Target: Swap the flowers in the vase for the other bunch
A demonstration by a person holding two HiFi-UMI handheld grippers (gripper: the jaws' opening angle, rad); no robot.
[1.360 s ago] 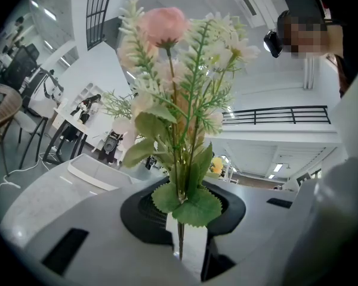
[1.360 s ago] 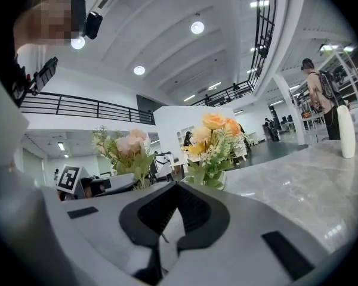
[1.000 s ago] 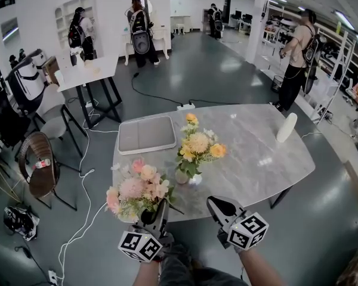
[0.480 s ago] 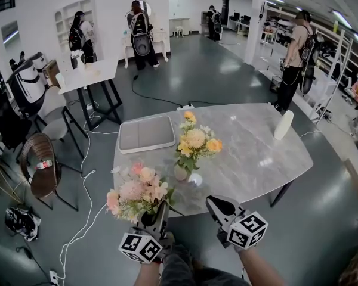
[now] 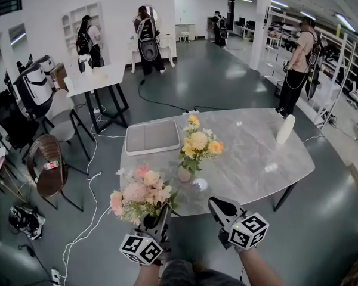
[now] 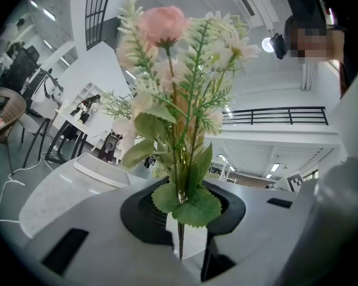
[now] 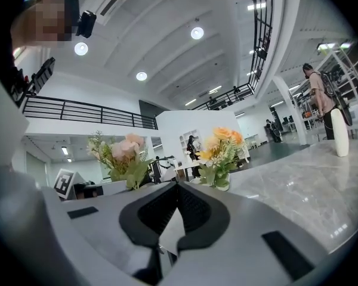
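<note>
Nearest the person, the left gripper (image 5: pixel 161 210) had its jaws drawn narrow on the green stems of the pink bunch (image 5: pixel 139 192). The blooms stood upright above the jaws. In the left gripper view the stems ran straight down into the slot between the pads, with two broad leaves spread just over it. This grip looked the same as a second before, and the bunch stood at the same angle.

Beside it, the right gripper (image 5: pixel 217 206) had its jaws pressed together with nothing between them, as they had been earlier. Both grippers hung just short of the near edge of the marble table (image 5: pixel 256 157), with the pink blooms reaching over its near left corner.

Farther in, near the middle of the table, the yellow and orange bunch (image 5: pixel 198 143) still stood in its small vase (image 5: pixel 184 173), untouched. Behind it, the grey tray (image 5: pixel 153 136) lay flat toward the far left. A white bottle (image 5: pixel 286 128) stood upright near the far right edge, and neither had moved.

Only the head view's framing had shifted a little, so the table sat slightly to the right. Beyond the table, people with backpacks stood about the hall.
</note>
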